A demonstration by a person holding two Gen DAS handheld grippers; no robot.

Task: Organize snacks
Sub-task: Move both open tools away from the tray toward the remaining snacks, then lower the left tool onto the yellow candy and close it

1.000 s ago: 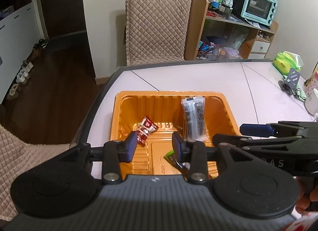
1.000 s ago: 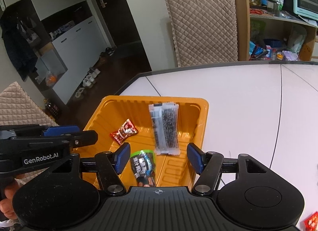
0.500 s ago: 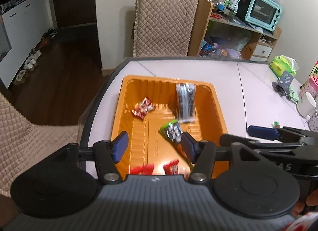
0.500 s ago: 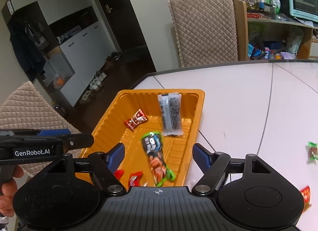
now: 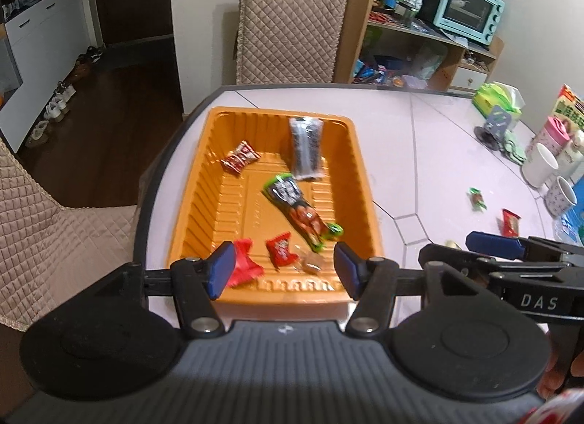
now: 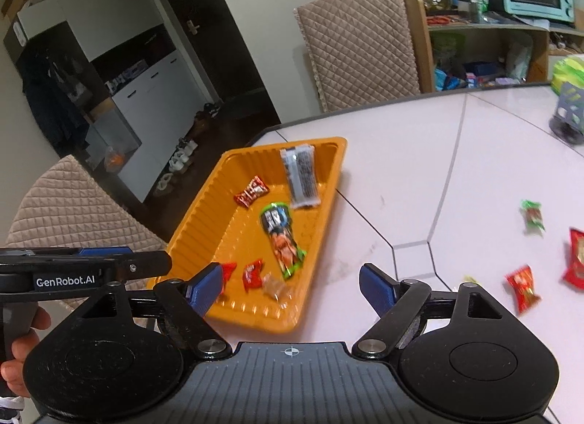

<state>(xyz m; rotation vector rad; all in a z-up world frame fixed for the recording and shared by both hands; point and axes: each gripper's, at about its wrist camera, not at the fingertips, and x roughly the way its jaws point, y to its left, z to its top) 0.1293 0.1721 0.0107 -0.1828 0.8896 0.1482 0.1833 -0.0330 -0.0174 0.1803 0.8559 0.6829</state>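
Left wrist view first: the left gripper (image 5: 281, 265) hangs over the near end of the orange tray (image 5: 359, 172) with its blue pads apart and nothing between them. A second ago these jaws were much narrower and sat low inside the tray; now they are parted and pulled back, and two small red packets (image 5: 279, 247) plus a pale clear-wrapped sweet (image 5: 310, 263) lie on the tray floor just ahead of the pads. The long green-and-orange packet (image 5: 297, 210) lies slantwise mid-tray, a red packet (image 5: 241, 157) and a clear sleeve of dark snacks (image 5: 306, 148) sit toward the far end. The right gripper's fingers (image 5: 492, 243) show at the right edge, over the white table (image 5: 419, 139).

Right wrist view next: the right gripper (image 6: 290, 287) has its jaws opening wide and empty, and it too has backed away from the tray (image 6: 339, 161), which now sits further off than it did a second ago. The long green packet (image 6: 283, 238), which was between these pads then, lies loose in the tray. Out on the table to the right, well apart from the tray, several snacks wait: a green-wrapped one (image 6: 532, 216), a small red one (image 6: 522, 287), a larger red one (image 6: 576, 258) at the frame edge.

My reading: both hands have just dropped a load and the job is roughly half done, with the loose pieces on the table next.
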